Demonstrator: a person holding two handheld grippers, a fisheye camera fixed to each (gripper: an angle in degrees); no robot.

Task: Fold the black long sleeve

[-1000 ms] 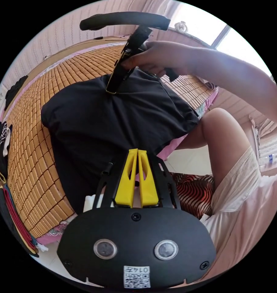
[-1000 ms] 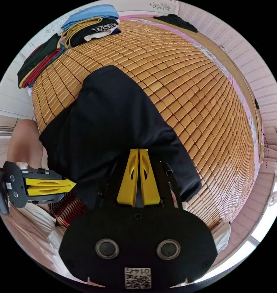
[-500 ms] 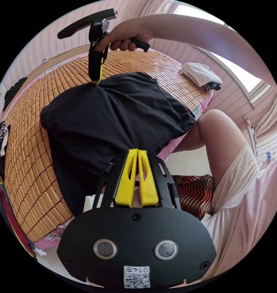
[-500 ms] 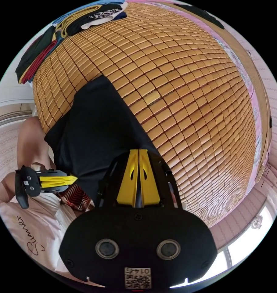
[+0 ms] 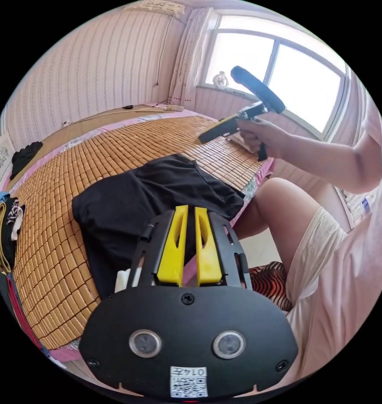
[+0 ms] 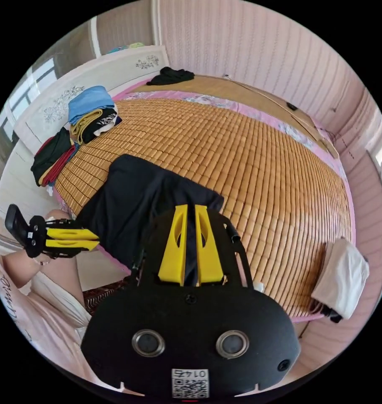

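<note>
- Stacks of folded clothes [image 6: 79,126]: blue, yellow, black and red pieces piled at the left end of the bed by the white headboard [image 6: 94,80]; judged to be finished items set out of the working area.
- Left tool [image 6: 67,240]: yellow wedge-shaped jaws on a black frame, parted by a narrow gap and gripping nothing; held off the bed's edge, over the person's knee, clear of the cloth.
- Black long sleeve [image 5: 157,198]: soft matte fabric lying in a compact, roughly rectangular bundle near the front edge of the bed, one end hanging slightly over it; appears folded or nearly so.
- Bed mat [image 6: 250,168]: small tan tiles in rows, hard and smooth, giving a flat base for folding; pink bedding shows at its rim.
- Right tool [image 5: 224,126]: same build, held in a hand above the mat, well apart from the shirt; its own camera shows the jaws slightly parted and empty.
- White folded cloth [image 6: 342,273]: pale, soft, parked at the right end of the bed.
</note>
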